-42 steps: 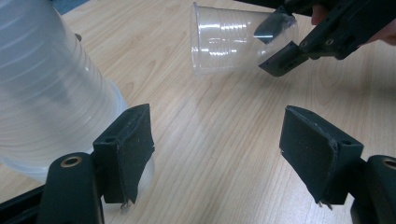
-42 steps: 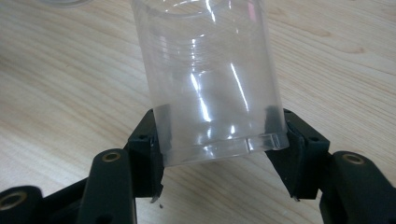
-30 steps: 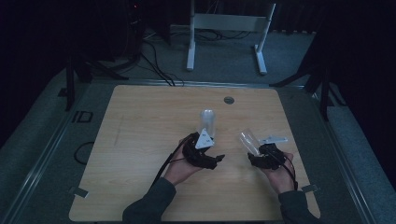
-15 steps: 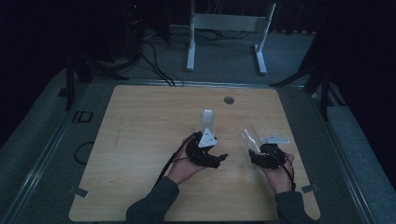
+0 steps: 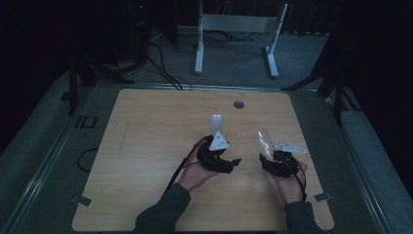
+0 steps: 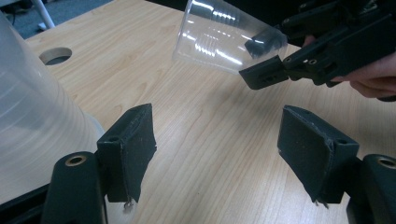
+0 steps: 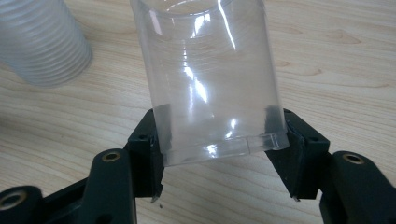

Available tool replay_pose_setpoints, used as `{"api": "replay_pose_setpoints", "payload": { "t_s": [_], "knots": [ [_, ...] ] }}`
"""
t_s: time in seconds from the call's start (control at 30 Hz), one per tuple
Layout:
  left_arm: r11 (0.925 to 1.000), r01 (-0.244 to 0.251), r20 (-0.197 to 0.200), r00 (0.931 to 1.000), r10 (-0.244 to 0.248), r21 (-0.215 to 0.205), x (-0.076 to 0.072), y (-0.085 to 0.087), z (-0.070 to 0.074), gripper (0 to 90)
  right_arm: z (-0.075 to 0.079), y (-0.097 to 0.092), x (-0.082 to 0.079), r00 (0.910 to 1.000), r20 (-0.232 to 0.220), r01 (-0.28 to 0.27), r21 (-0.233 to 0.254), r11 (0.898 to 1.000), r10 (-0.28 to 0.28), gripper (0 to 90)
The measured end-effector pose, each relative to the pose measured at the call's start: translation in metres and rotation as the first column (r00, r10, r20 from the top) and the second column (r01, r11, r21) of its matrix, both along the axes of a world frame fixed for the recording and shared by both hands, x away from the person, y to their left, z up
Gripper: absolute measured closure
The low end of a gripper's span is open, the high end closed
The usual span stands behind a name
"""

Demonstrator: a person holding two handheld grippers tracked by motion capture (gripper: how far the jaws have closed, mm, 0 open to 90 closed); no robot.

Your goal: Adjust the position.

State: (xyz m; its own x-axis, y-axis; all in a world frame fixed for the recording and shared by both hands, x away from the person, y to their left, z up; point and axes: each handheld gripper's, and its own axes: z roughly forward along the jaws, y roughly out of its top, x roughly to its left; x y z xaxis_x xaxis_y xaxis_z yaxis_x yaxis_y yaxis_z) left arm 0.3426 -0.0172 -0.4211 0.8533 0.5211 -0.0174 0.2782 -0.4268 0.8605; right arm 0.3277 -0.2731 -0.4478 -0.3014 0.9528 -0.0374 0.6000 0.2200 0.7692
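Pale wood-grain desk (image 5: 146, 146), rounded corners, with a round cable hole (image 5: 238, 104) near its far edge. High view: left claw (image 5: 217, 141) sits at mid-desk in the person's left hand (image 5: 195, 173), just this side of a frosted stack of plastic cups (image 5: 216, 121) standing on the desk. Right claw (image 5: 265, 152), well apart to its right, carries a clear plastic cup (image 5: 264, 141) tilted up and away from the hand. White frame legs (image 5: 199, 44) stand on the floor beyond the desk.

Left gripper view: left claw (image 6: 217, 154) with jaws apart and nothing between the pads; they have just been closing somewhat, bare desk showing in the gap. Stack of plastic cups (image 6: 32, 116) stands just beside the near jaw, outside it; touching or not cannot be told. Farther off, the right claw (image 6: 266, 58) grips the clear plastic cup (image 6: 215, 39), lying almost level above the desk.

Right gripper view: right claw (image 7: 217, 140) clamped on the clear plastic cup (image 7: 210, 79), pads pressing opposite sides at one end, near its rim. Stack of plastic cups (image 7: 44, 42) stands beyond, upper left, apart from the held cup.
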Motion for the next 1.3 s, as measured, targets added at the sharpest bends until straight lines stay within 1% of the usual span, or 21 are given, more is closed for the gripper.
{"api": "replay_pose_setpoints", "payload": {
  "t_s": [0.2, 0.37, 0.47, 0.53, 0.83, 1.03, 1.17, 1.3],
  "knots": [
    [1.0000, -0.001, -0.017, 0.9999, 0.001, -0.008, 0.002, -0.002, -0.001, 27.3, 0.001, 0.001, -0.003, 0.9994, 0.033, 0.008, 0.006, 1.000, -0.008, 41.7],
    [0.9999, 0.001, -0.015, 0.9999, -0.001, -0.011, 0.002, -0.005, -0.001, 27.3, 0.001, 0.001, -0.005, 0.9976, 0.064, 0.024, 0.016, 1.000, -0.025, 41.7],
    [0.9994, 0.013, -0.026, 0.9996, -0.014, -0.033, 0.003, -0.006, 0.001, 27.3, 0.002, 0.000, -0.007, 0.9961, 0.082, 0.031, 0.021, 0.999, -0.032, 41.7],
    [0.9993, 0.012, -0.020, 0.9997, -0.013, -0.037, 0.003, -0.008, 0.003, 27.3, 0.003, -0.001, -0.007, 0.9949, 0.094, 0.033, 0.023, 0.999, -0.035, 41.7],
    [0.9987, 0.020, -0.009, 0.9997, -0.021, -0.046, 0.004, -0.021, 0.010, 27.3, 0.006, -0.001, -0.013, 0.9851, 0.157, 0.064, 0.043, 0.997, -0.070, 41.7],
    [0.9983, 0.017, -0.014, 0.9997, -0.018, -0.056, 0.006, -0.026, 0.013, 27.4, 0.006, -0.001, -0.014, 0.9809, 0.175, 0.076, 0.052, 0.996, -0.084, 41.7],
    [0.9972, 0.001, -0.023, 0.9997, -0.003, -0.075, 0.009, -0.029, 0.014, 27.4, 0.006, 0.000, -0.015, 0.9770, 0.192, 0.083, 0.052, 0.995, -0.092, 41.7],
    [0.9970, -0.008, -0.022, 0.9997, 0.007, -0.077, 0.013, -0.033, 0.017, 27.3, 0.006, 0.000, -0.017, 0.9726, 0.209, 0.092, 0.060, 0.994, -0.103, 41.8]
  ]
}}
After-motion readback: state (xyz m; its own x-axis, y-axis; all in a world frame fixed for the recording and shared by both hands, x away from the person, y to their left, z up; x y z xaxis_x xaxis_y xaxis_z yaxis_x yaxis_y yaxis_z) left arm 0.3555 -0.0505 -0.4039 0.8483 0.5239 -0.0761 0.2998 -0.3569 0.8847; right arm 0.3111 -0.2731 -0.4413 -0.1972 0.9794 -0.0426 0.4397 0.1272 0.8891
